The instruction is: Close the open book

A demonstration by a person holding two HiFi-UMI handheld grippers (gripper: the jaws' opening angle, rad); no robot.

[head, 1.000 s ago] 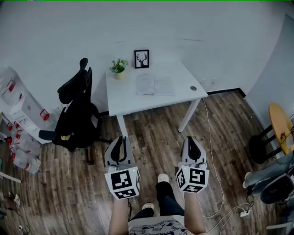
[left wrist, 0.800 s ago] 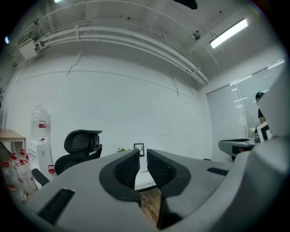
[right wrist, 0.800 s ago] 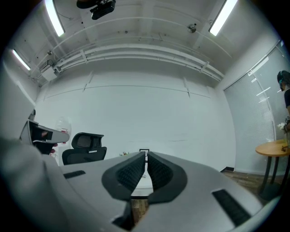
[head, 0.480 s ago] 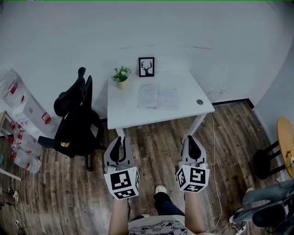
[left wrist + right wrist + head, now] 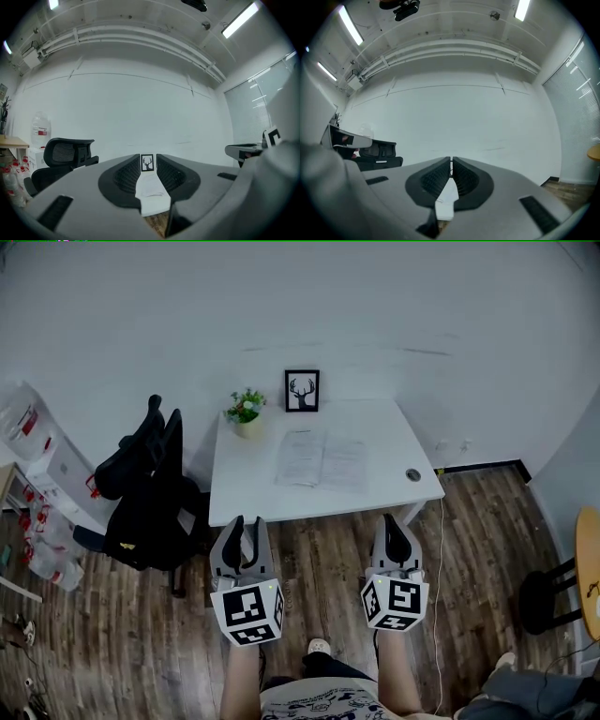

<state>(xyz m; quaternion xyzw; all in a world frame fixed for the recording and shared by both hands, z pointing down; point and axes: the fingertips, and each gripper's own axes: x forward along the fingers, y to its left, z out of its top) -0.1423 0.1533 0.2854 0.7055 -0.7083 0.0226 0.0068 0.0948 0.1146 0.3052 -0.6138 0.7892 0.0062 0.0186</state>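
The open book (image 5: pixel 322 461) lies flat on the white table (image 5: pixel 246 493), pages up, well ahead of both grippers. My left gripper (image 5: pixel 246 524) hangs in the air short of the table's front edge. Its jaws have just been opening and now stand apart with nothing between them. In the left gripper view the gap of the left gripper (image 5: pixel 147 161) frames the deer picture (image 5: pixel 147 162) and a strip of tabletop. My right gripper (image 5: pixel 393 521) is level with the left one, also short of the table. In the right gripper view the right gripper (image 5: pixel 451 163) is shut on nothing.
A deer picture (image 5: pixel 302 390) and a small potted plant (image 5: pixel 245 412) stand at the table's back edge by the wall. A black office chair (image 5: pixel 141 493) sits left of the table. Boxes and water bottles (image 5: pixel 37 456) line the far left. A stool (image 5: pixel 553 601) and a floor cable (image 5: pixel 437 559) are at the right.
The person has walked toward the table, so table and book now sit lower and nearer in the head view. Both grippers came along, and the left jaws now show a gap.
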